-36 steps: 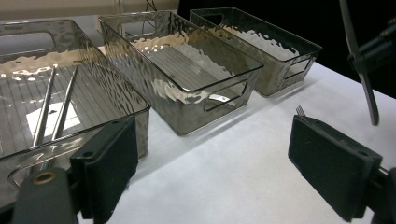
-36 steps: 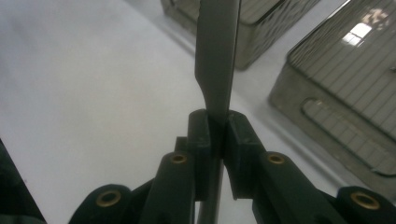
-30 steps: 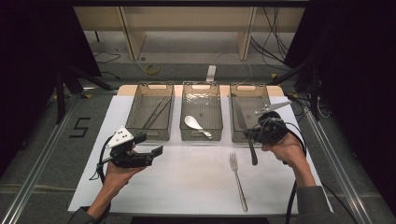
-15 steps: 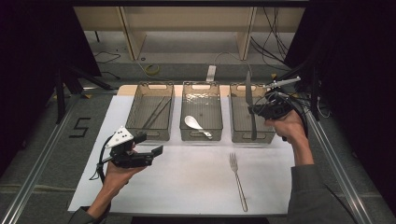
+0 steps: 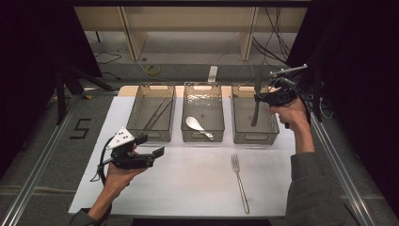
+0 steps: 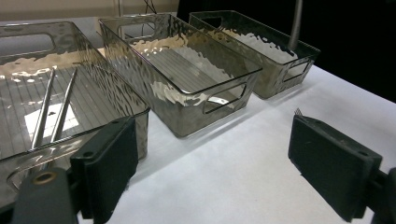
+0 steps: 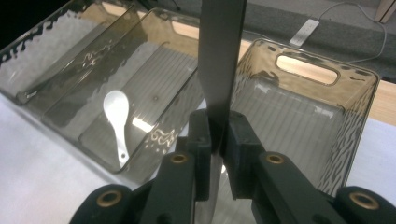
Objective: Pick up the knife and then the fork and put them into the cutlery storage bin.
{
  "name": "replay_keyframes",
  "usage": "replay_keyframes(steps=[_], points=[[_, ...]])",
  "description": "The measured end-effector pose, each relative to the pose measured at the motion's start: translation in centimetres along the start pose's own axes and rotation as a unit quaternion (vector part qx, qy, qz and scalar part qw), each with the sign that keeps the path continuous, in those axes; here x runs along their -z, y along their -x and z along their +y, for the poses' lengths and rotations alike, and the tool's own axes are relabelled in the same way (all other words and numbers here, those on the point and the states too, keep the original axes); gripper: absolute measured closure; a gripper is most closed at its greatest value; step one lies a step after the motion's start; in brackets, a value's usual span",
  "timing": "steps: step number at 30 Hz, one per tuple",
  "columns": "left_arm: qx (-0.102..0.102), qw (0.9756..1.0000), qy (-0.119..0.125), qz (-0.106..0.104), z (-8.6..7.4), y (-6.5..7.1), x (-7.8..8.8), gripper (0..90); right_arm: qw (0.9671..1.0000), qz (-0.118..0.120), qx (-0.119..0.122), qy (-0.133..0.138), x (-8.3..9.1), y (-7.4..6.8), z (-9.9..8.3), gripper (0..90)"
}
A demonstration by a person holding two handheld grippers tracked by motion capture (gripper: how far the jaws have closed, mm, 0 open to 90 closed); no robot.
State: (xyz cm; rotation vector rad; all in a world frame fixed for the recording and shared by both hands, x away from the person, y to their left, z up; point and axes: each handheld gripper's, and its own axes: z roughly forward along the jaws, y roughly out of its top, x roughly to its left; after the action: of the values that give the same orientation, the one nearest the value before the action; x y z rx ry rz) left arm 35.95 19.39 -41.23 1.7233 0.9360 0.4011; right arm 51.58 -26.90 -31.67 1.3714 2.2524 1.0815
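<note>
My right gripper is shut on a table knife and holds it nearly upright over the right clear bin. In the right gripper view the pads pinch the flat blade, with that bin behind it. The knife's lower end hangs inside the bin. My left gripper hovers open above the white mat at front left, with nothing between its fingers. A fork lies on the mat at front right.
The middle bin holds a white spoon. Two metal chopsticks lie in the left bin. The three bins stand in a row at the mat's far edge. Cables and shelf legs lie beyond the table.
My right hand has carried the knife up and away from me, from beside the fork to over the right bin. The left hand has stayed put.
</note>
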Motion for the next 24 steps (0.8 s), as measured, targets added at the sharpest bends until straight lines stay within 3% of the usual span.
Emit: replay_keyframes(steps=[5, 19, 24], points=[[0.001, 1.0, 0.0, -0.001, 0.0, 0.0, 0.0, 15.5, 0.9998, 0.002, -0.017, -0.011, -1.4, 1.1, -0.4, 82.6], [0.0, 1.0, -0.001, -0.001, 0.0, 0.0, 0.0, 15.4, 0.9963, 0.042, -0.053, -0.053, -5.8, 1.6, -3.3, 83.1], [-0.002, 1.0, -0.002, -0.002, 0.0, 0.0, 0.0, 15.5, 0.9943, 0.035, -0.081, -0.06, -6.6, 1.7, -3.2, 82.3]])
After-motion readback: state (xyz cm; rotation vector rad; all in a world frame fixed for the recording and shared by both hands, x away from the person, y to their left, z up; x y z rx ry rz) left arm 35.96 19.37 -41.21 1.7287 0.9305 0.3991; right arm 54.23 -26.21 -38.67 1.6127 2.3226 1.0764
